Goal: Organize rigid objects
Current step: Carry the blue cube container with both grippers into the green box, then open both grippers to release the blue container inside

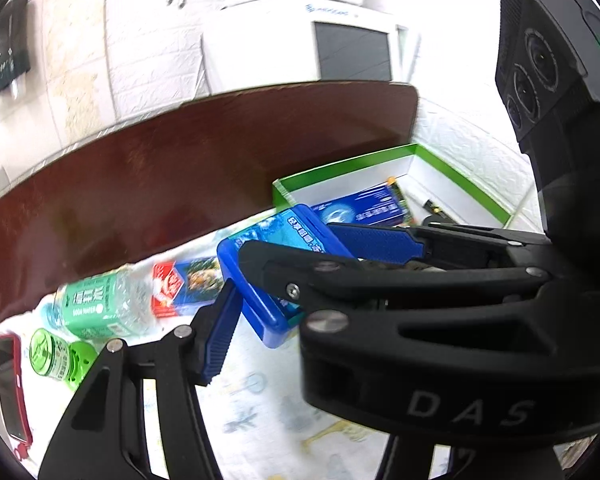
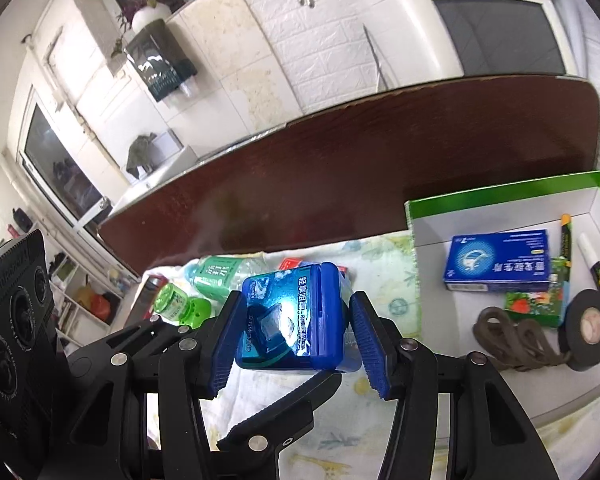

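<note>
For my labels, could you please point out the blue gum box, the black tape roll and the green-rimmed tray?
blue gum box (image 2: pixel 296 320), right wrist view, glossy front label.
black tape roll (image 2: pixel 590 330), right wrist view, core.
green-rimmed tray (image 2: pixel 500 192), right wrist view, far rim.

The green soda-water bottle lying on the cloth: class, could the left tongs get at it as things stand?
Probably not yet. The left tongs are occupied, closed on the blue container together with the right tongs. The bottle itself lies uncovered.

**Blue Box Held Between Two Claws**

The left claw gripped a blue box, and the right claw crossed it from the right. Behind lay a green bottle and a green-rimmed tray.
</note>
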Tool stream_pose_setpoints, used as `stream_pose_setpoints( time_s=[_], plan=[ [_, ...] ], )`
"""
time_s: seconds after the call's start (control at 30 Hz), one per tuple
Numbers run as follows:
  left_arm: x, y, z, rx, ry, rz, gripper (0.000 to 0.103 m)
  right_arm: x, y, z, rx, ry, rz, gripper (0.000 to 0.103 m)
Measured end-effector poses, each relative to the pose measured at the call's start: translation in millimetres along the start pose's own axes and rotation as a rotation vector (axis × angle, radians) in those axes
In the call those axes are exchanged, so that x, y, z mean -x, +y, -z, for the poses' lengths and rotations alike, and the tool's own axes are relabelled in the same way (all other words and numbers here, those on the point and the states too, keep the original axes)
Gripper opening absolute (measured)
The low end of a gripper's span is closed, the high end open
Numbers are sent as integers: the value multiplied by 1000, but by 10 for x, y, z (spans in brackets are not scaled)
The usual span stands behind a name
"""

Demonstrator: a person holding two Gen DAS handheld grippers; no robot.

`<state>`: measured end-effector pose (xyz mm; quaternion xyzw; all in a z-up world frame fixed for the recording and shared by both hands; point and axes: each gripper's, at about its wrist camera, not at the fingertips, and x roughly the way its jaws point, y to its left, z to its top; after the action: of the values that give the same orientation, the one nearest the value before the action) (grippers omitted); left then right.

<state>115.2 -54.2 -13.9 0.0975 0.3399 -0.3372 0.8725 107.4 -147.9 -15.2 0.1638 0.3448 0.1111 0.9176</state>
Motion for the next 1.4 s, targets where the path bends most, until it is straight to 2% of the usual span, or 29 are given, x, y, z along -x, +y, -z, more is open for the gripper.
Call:
stream_pose_setpoints(
  time_s=[0.37, 0.8, 1.07, 1.4],
  plan=[
    [-213, -736, -284, -121, 2, 49, 56, 544, -608, 28, -88, -103, 44, 56],
    [-777, -1469, -549, -230, 75, 139, 54, 878, -1579, 97, -243, -149, 122, 56],
    [-1051, -1651, -610, -255, 123, 149, 53, 826, -1966, 103, -306, -145, 129, 56],
    [-1247, -1662, -602, -245, 160, 144, 53, 711, -2082, 146, -331, -125, 129, 56]
  ],
)
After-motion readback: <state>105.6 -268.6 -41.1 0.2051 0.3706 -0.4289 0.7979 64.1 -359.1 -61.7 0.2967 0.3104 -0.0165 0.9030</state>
